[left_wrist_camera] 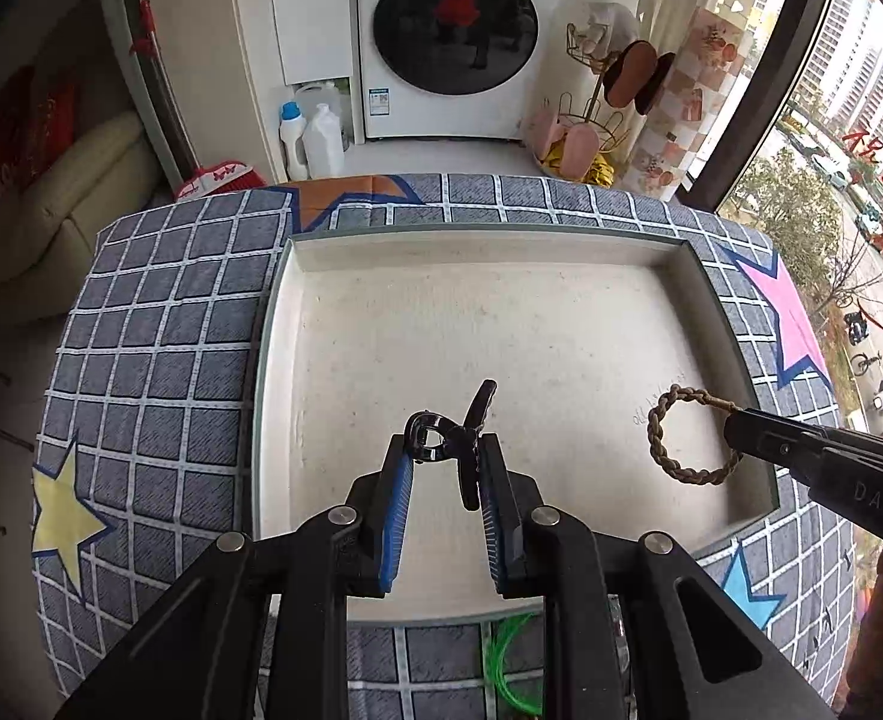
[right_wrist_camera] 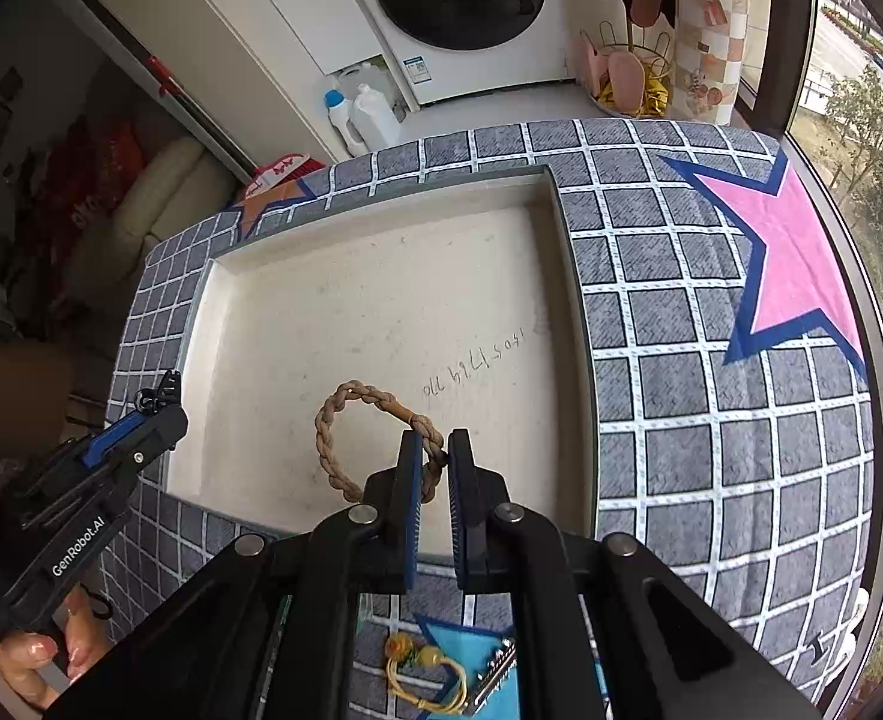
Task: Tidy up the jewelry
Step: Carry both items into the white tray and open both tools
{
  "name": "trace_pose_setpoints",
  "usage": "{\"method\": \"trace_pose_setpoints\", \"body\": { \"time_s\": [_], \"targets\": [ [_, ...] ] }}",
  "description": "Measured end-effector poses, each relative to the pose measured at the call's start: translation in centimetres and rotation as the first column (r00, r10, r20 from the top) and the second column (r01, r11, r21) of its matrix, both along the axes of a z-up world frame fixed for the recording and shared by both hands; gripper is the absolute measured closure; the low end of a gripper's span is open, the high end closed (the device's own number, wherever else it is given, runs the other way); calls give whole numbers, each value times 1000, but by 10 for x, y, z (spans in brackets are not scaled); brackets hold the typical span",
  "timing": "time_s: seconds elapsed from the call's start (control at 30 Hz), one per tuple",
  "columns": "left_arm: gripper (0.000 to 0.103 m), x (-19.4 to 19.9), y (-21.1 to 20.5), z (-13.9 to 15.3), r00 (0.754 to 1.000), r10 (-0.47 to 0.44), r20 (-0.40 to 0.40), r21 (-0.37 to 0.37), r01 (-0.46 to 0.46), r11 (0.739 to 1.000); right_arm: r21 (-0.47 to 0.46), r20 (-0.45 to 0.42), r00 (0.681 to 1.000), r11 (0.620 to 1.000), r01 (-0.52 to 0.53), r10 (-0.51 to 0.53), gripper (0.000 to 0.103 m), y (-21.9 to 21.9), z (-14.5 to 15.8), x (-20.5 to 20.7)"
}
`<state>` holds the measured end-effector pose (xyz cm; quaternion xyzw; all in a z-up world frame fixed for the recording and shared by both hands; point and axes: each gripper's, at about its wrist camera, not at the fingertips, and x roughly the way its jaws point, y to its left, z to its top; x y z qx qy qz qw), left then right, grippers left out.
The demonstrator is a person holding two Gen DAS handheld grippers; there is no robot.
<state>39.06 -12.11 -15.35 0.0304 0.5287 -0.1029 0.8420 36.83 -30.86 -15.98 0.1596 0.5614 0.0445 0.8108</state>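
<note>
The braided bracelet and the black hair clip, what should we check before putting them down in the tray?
1. Right hand-held gripper pinches braided bracelet: ok.
2. Left hand-held gripper clamps black hair clip: ok.
3. Both items over the white tray: ok.
4. Bare tray floor under each: ok.
5. Items apart, not tangled: ok.
6. Bracelet touching tray floor: cannot tell.
</note>
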Motion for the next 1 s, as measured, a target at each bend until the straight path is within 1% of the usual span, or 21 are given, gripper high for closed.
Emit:
{"method": "trace_pose_setpoints", "body": {
  "time_s": [0.13, 0.2, 0.4, 0.47, 0.5, 0.53, 0.57, 0.63, 0.67, 0.73, 0.83, 0.87, 0.9, 0.93, 0.97, 1.0],
  "targets": [
    [69, 10, -11, -22, 1000, -12, -14, 42, 12, 999, -16, -16, 1000, 1000, -15, 15, 94, -1, -16, 17],
    [69, 14, -14, -29, 1000, -16, -15, 57, 17, 998, -26, -23, 999, 999, -24, 24, 94, -1, -23, 22],
    [68, 17, -21, -49, 999, -35, -31, 143, 39, 989, -36, -57, 998, 999, -40, 38, 94, -1, -41, 30],
    [66, 18, -21, -52, 999, -34, -27, 158, 38, 987, -45, -64, 997, 998, -48, 45, 94, -1, -45, 31],
    [47, 18, -21, -52, 999, -28, -21, 172, 31, 985, -46, -62, 997, 998, -51, 48, 94, -1, -47, 30],
    [16, 18, -21, -51, 1000, -22, -19, 181, 25, 983, -48, -55, 997, 997, -52, 50, 94, -1, -46, 29],
    [7, 17, -19, -49, 1000, -16, -7, 175, 17, 984, -52, -53, 997, 997, -54, 51, 94, 0, -46, 29],
    [5, 16, -15, -43, 1000, -5, 23, 143, 2, 990, -66, -49, 997, 996, -61, 58, 93, 2, -45, 28],
    [5, 17, -15, -42, 1000, -3, 13, 137, 2, 991, -73, -48, 997, 995, -65, 62, 93, 4, -45, 28],
    [5, 18, -15, -41, 1000, -5, 2, 136, 5, 991, -81, -46, 997, 994, -68, 65, 92, 4, -45, 29],
    [5, 15, -15, -36, 1000, -5, 21, 147, 2, 989, -58, -55, 997, 997, -59, 56, 89, 3, -43, 29],
    [5, 13, -15, -34, 1000, -4, 24, 147, 1, 989, -50, -49, 997, 997, -59, 56, 82, 3, -41, 29],
    [5, 12, -14, -32, 1000, -3, 29, 149, -1, 989, -50, -39, 998, 997, -58, 56, 65, 3, -39, 28],
    [5, 11, -14, -30, 999, -3, 32, 152, -2, 988, -49, -25, 998, 997, -57, 55, 55, 3, -35, 27],
    [5, 10, -14, -28, 999, -4, 35, 153, -1, 988, -43, -11, 999, 998, -54, 53, 40, 4, -31, 27],
    [5, 9, -13, -26, 999, -5, 40, 152, -1, 988, -35, 3, 999, 998, -48, 48, 39, 3, -27, 26]
  ]
}}
